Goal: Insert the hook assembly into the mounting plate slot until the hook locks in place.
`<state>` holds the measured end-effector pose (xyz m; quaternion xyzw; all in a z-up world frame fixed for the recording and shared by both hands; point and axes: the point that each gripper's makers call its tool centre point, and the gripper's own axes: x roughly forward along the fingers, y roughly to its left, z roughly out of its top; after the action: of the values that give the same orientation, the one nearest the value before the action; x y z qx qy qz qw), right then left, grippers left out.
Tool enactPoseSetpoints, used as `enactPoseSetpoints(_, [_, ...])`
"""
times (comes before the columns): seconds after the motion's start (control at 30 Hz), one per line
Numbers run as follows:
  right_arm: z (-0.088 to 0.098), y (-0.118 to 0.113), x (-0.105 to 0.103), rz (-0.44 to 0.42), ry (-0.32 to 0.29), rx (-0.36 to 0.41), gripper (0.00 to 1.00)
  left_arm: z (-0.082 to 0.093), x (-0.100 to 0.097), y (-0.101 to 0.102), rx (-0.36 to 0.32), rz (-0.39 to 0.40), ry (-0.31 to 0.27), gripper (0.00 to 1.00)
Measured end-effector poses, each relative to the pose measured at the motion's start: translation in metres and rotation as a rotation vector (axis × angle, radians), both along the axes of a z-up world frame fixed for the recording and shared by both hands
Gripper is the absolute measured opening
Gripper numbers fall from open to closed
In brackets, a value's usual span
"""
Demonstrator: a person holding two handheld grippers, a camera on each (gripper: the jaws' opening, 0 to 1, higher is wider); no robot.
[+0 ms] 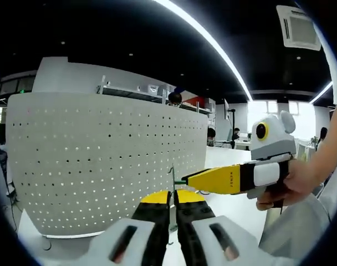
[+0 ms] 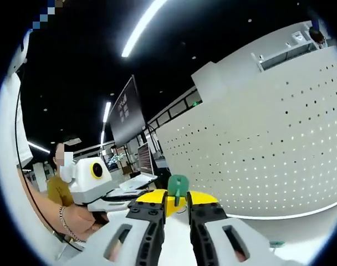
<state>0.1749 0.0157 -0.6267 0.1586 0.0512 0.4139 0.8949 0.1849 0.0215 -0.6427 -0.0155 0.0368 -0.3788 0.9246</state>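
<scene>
1. Office-like room under a dark ceiling with long strip lights; a white perforated panel (image 1: 107, 160) stands upright on the white bench (image 1: 235, 213) and curves across both views. I take it for the mounting plate, its holes being the slots

2. Left gripper (image 1: 172, 208): jaws pressed nearly together on a thin upright metal rod (image 1: 172, 183), pinching it low down. The rod rises just in front of the panel's lower right part; whether it touches the panel I cannot tell

3. Right gripper (image 2: 175, 213): jaws pinching a small green plastic piece (image 2: 178, 187), which stands up between the yellow tips. In the left gripper view this gripper comes in from the right, a hand (image 1: 287, 185) around its body, its yellow tip meeting the rod's upper part at the green bit

4. Judgement: rod and green piece together form the hook assembly, held at two points so it stays steady and square to the panel while being lined up

5. Judgement: insertion not yet done; the hook sits off the panel face near the bench's near edge

6. Next move calls for fine alignment with one hole; risk is the thin rod twisting between the two grips

7. People sit at desks in the background
</scene>
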Motion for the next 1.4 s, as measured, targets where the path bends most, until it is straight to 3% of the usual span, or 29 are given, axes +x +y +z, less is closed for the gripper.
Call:
enactPoseSetpoints(0.37, [-0.0002, 0.003, 0.0037, -0.014, -0.011, -0.019, 0.02, 0.0013, -0.0009, -0.0012, -0.001, 0.003, -0.006, 0.02])
enactPoseSetpoints(1.2, [0.0024, 0.0036, 0.0036, -0.006, 0.003, 0.013, 0.0, 0.0035, -0.0009, -0.0009, 0.013, 0.004, -0.028, 0.04])
enactPoseSetpoints(1.4, [0.0049, 0.0039, 0.0028, -0.001, 0.004, 0.022, 0.0, 0.0015, -0.0025, -0.0013, 0.018, -0.017, -0.025, 0.08])
